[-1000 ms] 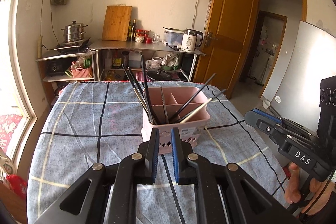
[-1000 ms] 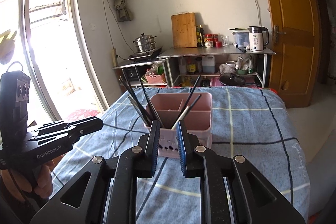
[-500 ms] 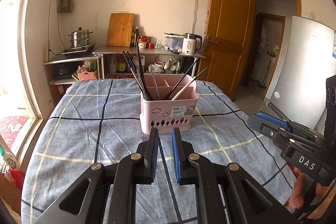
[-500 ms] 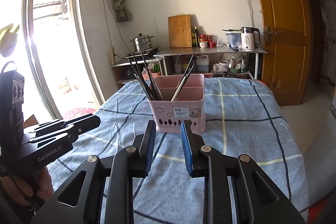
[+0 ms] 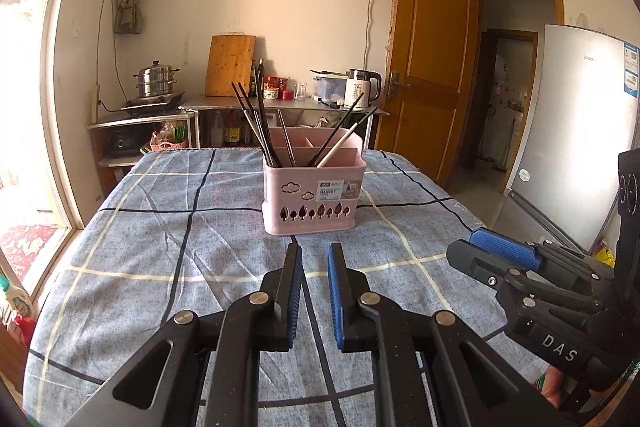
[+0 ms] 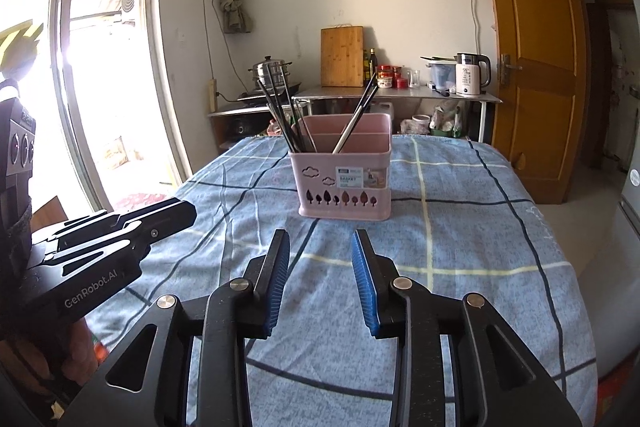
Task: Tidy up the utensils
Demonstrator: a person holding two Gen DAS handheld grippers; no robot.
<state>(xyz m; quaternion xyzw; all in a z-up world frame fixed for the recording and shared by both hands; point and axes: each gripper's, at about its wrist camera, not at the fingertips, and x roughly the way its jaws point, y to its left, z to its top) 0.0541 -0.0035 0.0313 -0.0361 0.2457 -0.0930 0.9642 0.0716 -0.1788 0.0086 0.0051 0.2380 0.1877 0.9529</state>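
A pink utensil basket (image 5: pixel 314 203) (image 6: pixel 344 187) stands upright on the table's blue checked cloth (image 5: pixel 160 247). Dark chopsticks (image 5: pixel 256 123) (image 6: pixel 280 115) lean in its left compartment, and a light-tipped pair (image 5: pixel 340 143) leans at the right. My left gripper (image 5: pixel 314 253) hovers over the cloth short of the basket, almost shut, with a narrow empty gap. My right gripper (image 6: pixel 320 239) is also short of the basket; its jaws are opening with nothing between them. Each gripper shows in the other's view: the right gripper (image 5: pixel 472 247) and the left gripper (image 6: pixel 180 211).
Behind the table stands a steel shelf (image 5: pixel 280 107) with a kettle (image 5: pixel 360 87), a cutting board (image 5: pixel 230 65) and a steamer pot (image 5: pixel 154 81). A wooden door (image 5: pixel 424 67) and a fridge (image 5: pixel 580 127) are at the right, a large window (image 6: pixel 100 67) at the left.
Both grippers have drawn back from the basket and sunk lower, so the basket looks smaller and farther. The right jaws have spread wider. The left jaws look the same.
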